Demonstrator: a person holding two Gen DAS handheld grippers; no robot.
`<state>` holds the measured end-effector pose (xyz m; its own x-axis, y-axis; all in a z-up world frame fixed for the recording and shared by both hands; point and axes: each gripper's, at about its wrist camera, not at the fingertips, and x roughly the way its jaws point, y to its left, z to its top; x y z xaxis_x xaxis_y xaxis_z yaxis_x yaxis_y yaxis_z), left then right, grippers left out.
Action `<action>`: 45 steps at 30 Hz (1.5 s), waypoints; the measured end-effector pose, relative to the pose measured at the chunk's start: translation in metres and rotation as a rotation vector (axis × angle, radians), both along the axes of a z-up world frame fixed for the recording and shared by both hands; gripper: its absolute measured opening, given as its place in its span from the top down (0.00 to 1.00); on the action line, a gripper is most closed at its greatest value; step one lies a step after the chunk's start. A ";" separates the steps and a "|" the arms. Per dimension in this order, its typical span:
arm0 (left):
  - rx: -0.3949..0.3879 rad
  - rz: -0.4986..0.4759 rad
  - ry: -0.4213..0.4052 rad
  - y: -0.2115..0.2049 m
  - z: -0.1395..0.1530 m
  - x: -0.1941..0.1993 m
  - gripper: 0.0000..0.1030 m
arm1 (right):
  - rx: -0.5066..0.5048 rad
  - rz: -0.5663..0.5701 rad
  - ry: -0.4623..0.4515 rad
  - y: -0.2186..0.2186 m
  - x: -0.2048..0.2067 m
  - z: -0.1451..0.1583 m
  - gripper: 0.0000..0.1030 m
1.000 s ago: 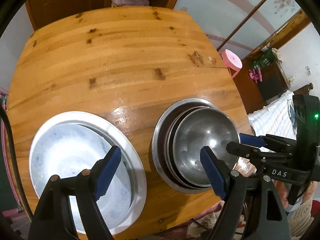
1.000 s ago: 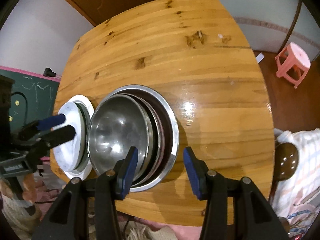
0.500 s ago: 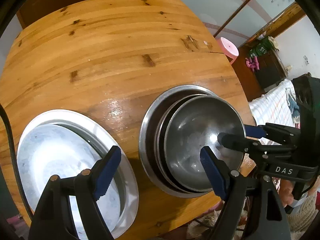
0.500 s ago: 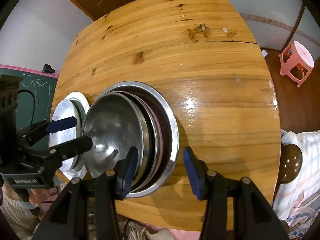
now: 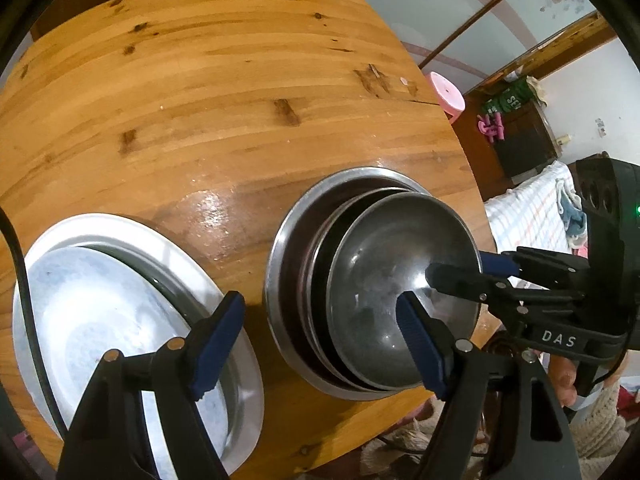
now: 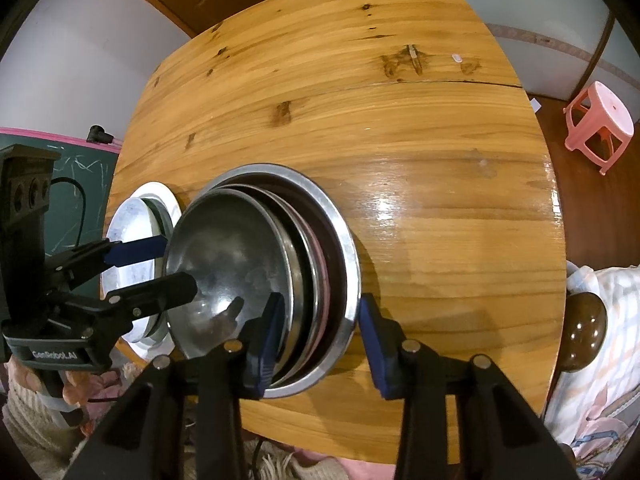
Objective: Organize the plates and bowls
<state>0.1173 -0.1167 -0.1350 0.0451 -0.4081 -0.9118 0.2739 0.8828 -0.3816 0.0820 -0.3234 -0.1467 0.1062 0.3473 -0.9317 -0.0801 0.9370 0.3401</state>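
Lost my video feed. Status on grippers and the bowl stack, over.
Left gripper open, straddling top bowl rim. Right gripper jaws just closing across bowl stack rim, contact unclear. Plates alongside, nothing blocking.

One wooden table (image 5: 224, 92); two plates (image 5: 120, 320); four nested steel bowls (image 6: 256, 264); one pink stool (image 6: 600, 124)

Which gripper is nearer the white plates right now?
Left. The left gripper straddles the gap between the white plates and the steel bowls; the right gripper straddles the bowls' far rim.
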 end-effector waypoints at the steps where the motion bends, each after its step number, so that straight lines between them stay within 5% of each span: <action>1: -0.001 -0.001 0.001 0.000 -0.001 0.000 0.27 | -0.001 0.000 0.001 0.000 0.000 0.000 0.66; 5: -0.011 -0.004 0.015 -0.002 -0.003 0.000 0.29 | -0.015 -0.004 0.008 0.001 0.001 -0.002 0.72; 16: 0.023 -0.008 0.035 -0.001 -0.009 0.001 0.57 | -0.034 0.011 0.027 0.004 0.003 -0.005 0.72; 33: 0.086 -0.058 0.098 -0.008 -0.013 0.002 0.60 | -0.072 0.015 0.069 0.011 0.009 -0.007 0.73; 45: 0.081 -0.055 0.043 0.000 0.018 -0.005 0.61 | -0.071 0.025 0.061 0.016 0.007 0.020 0.74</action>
